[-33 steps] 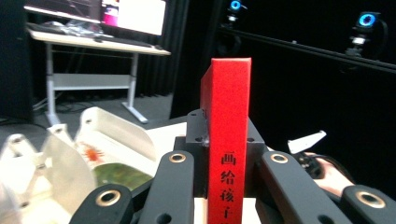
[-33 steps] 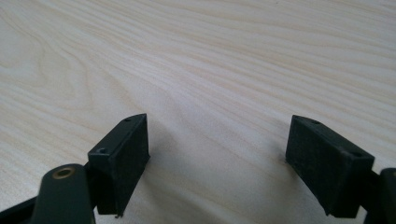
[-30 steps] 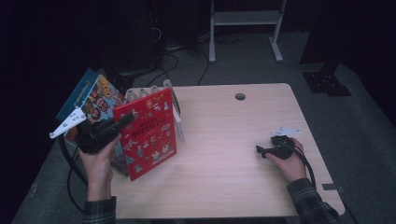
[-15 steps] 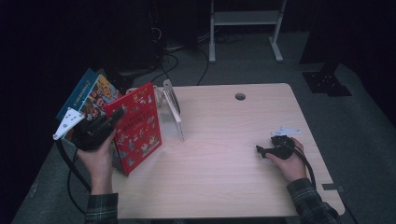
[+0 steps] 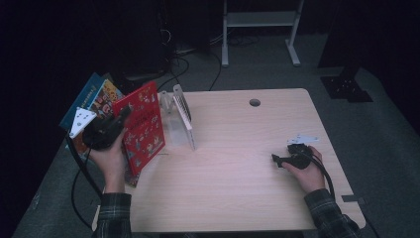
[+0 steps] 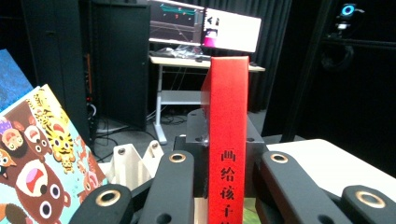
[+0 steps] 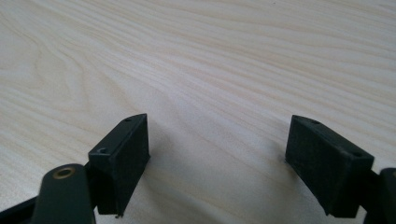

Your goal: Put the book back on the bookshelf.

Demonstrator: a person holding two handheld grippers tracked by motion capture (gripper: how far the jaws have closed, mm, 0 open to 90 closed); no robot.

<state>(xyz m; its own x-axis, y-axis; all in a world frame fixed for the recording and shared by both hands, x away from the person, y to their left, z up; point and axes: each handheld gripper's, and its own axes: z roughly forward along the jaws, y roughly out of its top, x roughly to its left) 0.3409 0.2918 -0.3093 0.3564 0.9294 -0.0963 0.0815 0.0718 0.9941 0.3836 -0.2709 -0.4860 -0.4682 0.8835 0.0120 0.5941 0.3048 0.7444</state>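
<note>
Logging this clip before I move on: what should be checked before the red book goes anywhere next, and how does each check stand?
1. Grip: left gripper jaws closed on the red book at its spine: ok.
2. Book off the table: ok.
3. White rack upright with a free slot showing: ok.
4. Illustrated book behind, apart from the red one: cannot tell.
5. Right gripper open, resting on the table away from the rack: ok.

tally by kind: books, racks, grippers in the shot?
Books: 3 – red book, cartoon-animal book, blue book
Racks: 1 – clear rack
Grippers: 2 – left gripper, right gripper
Total: 6
</note>
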